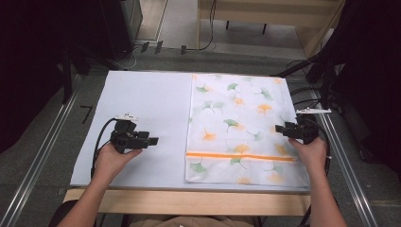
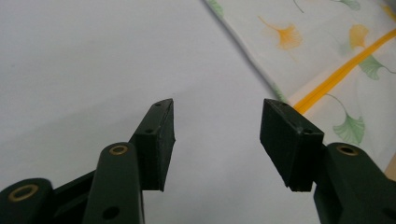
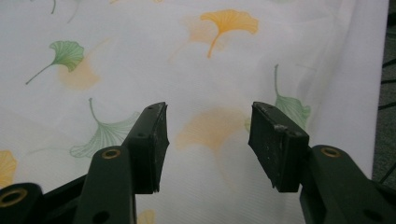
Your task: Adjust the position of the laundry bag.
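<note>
Left gripper [image 1: 152,141], jaws apart and empty, hovers at nine o'clock of the ginkgo-print pillowcase [image 1: 236,125]; right gripper [image 1: 280,128], jaws apart, covers its three o'clock edge.

My right gripper [image 3: 208,123] stood with jaws apart at frame bottom, nothing between pads. Behind them lay white cloth [image 3: 140,56] with green and orange ginkgo leaves; cloth edge ran down right side, dark floor [image 3: 385,121] beyond.

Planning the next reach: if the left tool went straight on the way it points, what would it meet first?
Probably the near left edge of the leaf-print cloth. The left tool, jaws open and empty, points across bare white table cover toward it; depth is unclear.
</note>
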Available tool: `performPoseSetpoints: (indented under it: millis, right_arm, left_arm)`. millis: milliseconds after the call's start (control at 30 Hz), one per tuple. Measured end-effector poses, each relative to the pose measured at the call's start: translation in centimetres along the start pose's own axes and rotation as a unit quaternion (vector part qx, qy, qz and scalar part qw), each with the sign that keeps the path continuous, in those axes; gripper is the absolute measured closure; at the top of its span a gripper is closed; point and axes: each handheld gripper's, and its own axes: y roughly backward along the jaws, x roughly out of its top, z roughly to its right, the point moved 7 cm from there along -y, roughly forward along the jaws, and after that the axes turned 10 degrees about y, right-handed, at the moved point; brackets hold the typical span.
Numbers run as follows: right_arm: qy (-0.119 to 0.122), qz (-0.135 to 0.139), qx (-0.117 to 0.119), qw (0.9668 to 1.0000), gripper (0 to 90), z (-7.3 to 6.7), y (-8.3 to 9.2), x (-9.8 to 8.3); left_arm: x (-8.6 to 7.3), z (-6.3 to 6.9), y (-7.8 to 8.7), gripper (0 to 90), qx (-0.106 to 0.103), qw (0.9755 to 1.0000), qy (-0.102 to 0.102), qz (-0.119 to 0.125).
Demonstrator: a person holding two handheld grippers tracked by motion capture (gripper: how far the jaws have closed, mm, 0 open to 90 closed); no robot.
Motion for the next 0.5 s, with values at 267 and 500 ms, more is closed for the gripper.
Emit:
performPoseSetpoints:
  millis: [267,500]
  right_arm:
    - [-0.019,-0.006,-0.014,0.9997,47.8,1.4,0.5,-1.0]
    - [-0.02,-0.012,-0.02,0.9995,46.3,1.7,0.6,-1.6]
  left_arm:
    - [0.1,2.1,-1.7,45.2,-0.004,0.9996,-0.025,-0.007]
    - [-0.3,3.7,-3.9,43.8,-0.008,0.9988,-0.044,-0.018]
